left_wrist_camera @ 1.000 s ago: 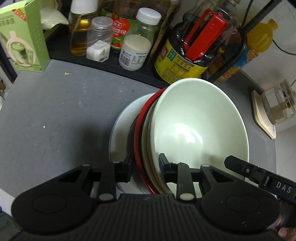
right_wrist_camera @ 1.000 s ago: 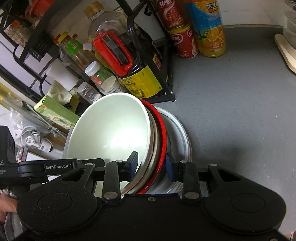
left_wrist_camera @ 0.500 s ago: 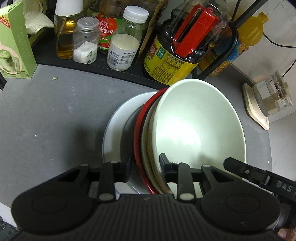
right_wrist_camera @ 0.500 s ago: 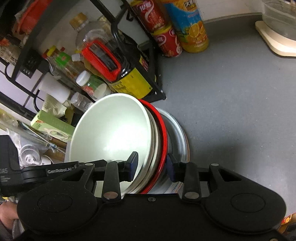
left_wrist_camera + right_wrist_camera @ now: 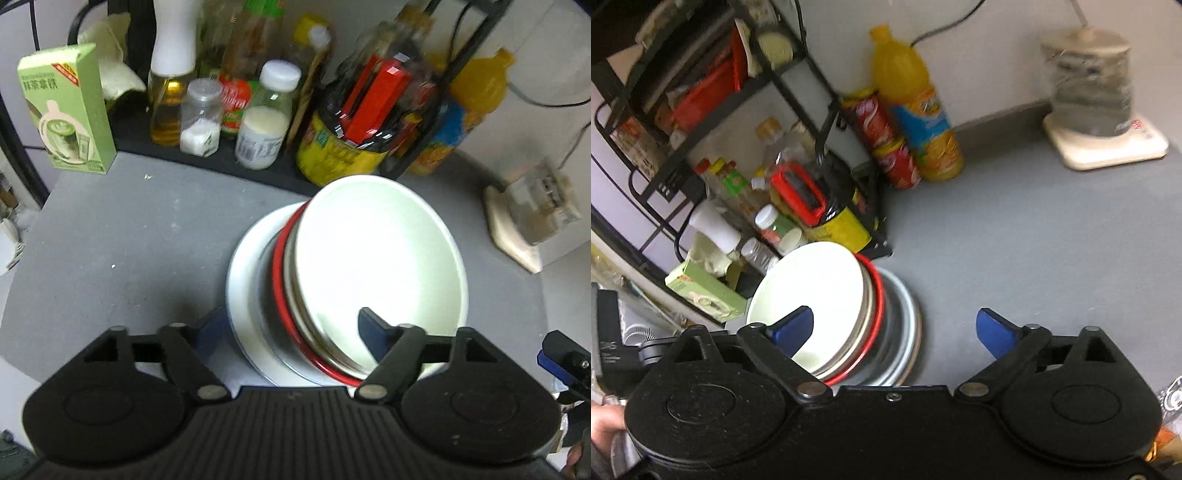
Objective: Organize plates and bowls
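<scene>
A stack of dishes sits on the grey counter: a pale green bowl (image 5: pixel 376 266) on top, a red-rimmed bowl (image 5: pixel 282 295) beneath it, and a white plate (image 5: pixel 243 273) at the bottom. My left gripper (image 5: pixel 291 328) is open, its blue-padded jaws wide apart on either side of the stack's near rim, not gripping it. My right gripper (image 5: pixel 895 330) is open too and pulled back from the other side. Its left finger lies over the pale bowl (image 5: pixel 820 284) and its right finger is over bare counter. The red rim (image 5: pixel 877 314) and plate (image 5: pixel 908 332) show there.
A black rack (image 5: pixel 768 74) with sauce bottles, jars and a red-capped jug (image 5: pixel 369 110) stands just behind the stack. A green carton (image 5: pixel 70 110) stands at the back left. An orange juice bottle (image 5: pixel 919 110), red cans (image 5: pixel 882 140) and a kettle on its base (image 5: pixel 1097 110) stand farther right.
Both grippers have opened and let go of the dish stack, which now rests on the counter. Both have drawn back and up, so more of the room shows.
</scene>
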Tool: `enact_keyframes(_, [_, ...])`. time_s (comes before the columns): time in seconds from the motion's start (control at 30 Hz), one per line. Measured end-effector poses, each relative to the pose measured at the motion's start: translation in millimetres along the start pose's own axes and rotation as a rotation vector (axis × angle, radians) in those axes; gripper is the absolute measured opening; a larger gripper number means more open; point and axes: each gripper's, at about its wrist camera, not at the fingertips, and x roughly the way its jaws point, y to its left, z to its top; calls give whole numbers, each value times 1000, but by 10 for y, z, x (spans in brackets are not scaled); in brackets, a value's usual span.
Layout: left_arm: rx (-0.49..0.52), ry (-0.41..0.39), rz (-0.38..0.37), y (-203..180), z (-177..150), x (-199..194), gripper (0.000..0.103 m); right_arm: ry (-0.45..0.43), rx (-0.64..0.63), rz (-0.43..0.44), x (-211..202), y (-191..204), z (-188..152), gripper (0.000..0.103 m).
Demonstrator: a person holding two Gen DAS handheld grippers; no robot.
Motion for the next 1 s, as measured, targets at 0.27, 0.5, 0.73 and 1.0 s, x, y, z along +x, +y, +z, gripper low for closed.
enact_keyframes(0.27, [80,-52,-46,-201,-292,-347,82,-77,13,-76,-428,-75,-205,97])
enact_keyframes(0.5, [136,-93,-87,-308,-514,-563,83,-130,6,-152,-750,-100,-394,97])
enact_keyframes(0.73, [178,-141,-123,-439,-743,-785,83,-163,21,-153,-1020,-126,-548,102])
enact_keyframes(1.0, [228,-157,-204,-543,-954,-1046,94,-181,5,-178,-1306,-149,-684,103])
